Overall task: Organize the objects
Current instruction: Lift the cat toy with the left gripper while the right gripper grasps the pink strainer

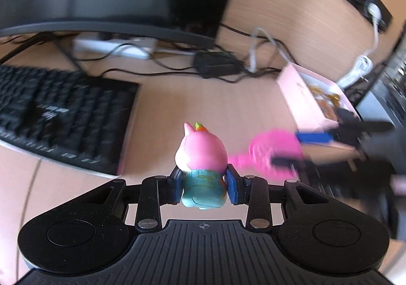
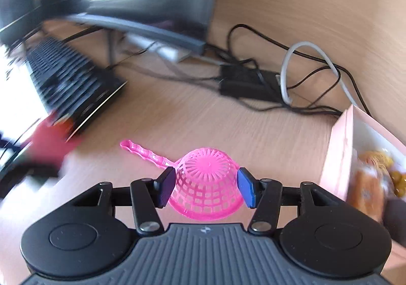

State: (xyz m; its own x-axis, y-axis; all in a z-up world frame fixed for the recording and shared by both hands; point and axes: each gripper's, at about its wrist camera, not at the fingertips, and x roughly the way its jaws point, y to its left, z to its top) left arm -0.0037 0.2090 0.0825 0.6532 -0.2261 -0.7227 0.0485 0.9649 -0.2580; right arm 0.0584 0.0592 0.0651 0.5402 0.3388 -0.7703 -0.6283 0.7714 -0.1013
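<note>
Pink box, right of right tool: snack packets. Right tool brackets pink strainer, pad contact unclear; left tool grasps pig figurine.

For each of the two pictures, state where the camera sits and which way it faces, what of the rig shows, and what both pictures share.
Left wrist: on the left gripper, looking forward and down at the desk; its pads clamp a pink pig figurine.
Right wrist: on the right gripper, looking down along its fingers, which flank an upturned pink strainer.
Shared: strainer, keyboard, pink box, black adapter; the left view also catches the right gripper.
</note>
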